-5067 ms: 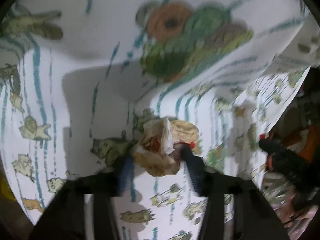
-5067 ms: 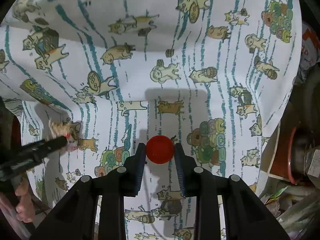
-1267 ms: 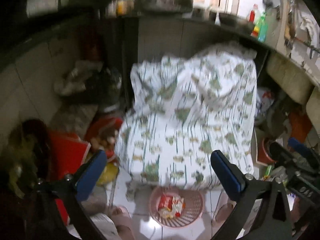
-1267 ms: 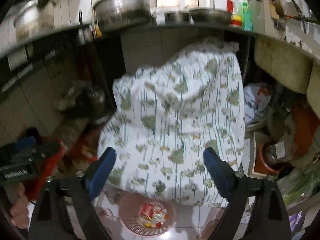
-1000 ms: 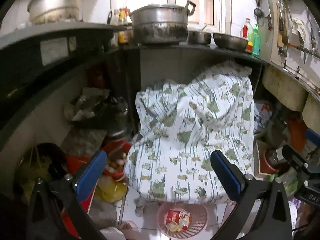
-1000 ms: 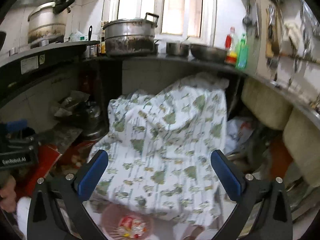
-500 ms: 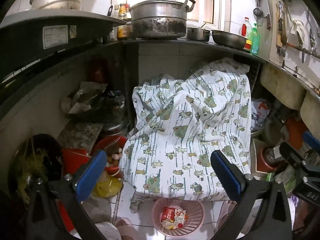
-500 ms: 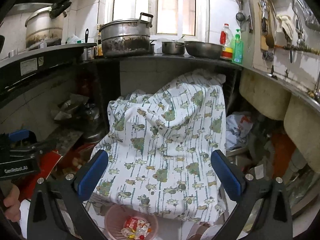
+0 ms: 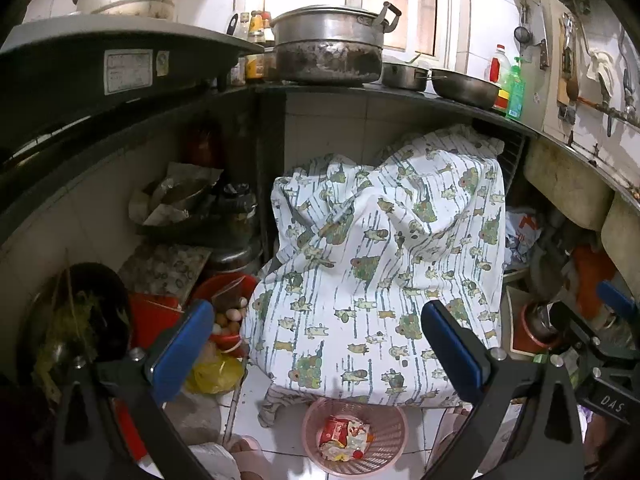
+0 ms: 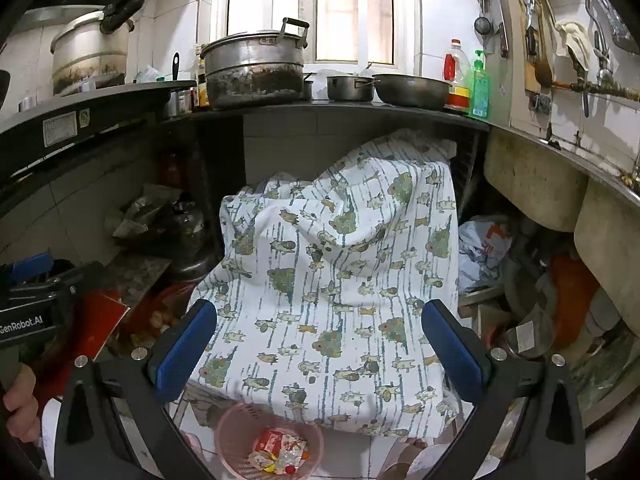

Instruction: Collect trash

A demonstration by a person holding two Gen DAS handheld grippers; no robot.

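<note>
White-tiled kitchen wall (image 10: 432, 20), bright window (image 10: 340, 8), dark counter (image 10: 360, 110).

At six o'clock stands a pink plastic basket (image 9: 354, 436) with perforated walls, holding crinkled glossy wrappers (image 9: 342, 438). Above it hangs a matt printed cloth (image 9: 384, 264), soft and creased. At twelve o'clock a dull metal pot (image 9: 328, 48) shows a scorched, rough lower band; beside it a smooth metal bowl (image 10: 412, 90). Floor tiles (image 9: 256, 400) look glazed and shiny. The left gripper (image 9: 316, 354) and right gripper (image 10: 318, 350) carry matt black plastic arms with blue rubbery pads (image 10: 452, 350).
</note>
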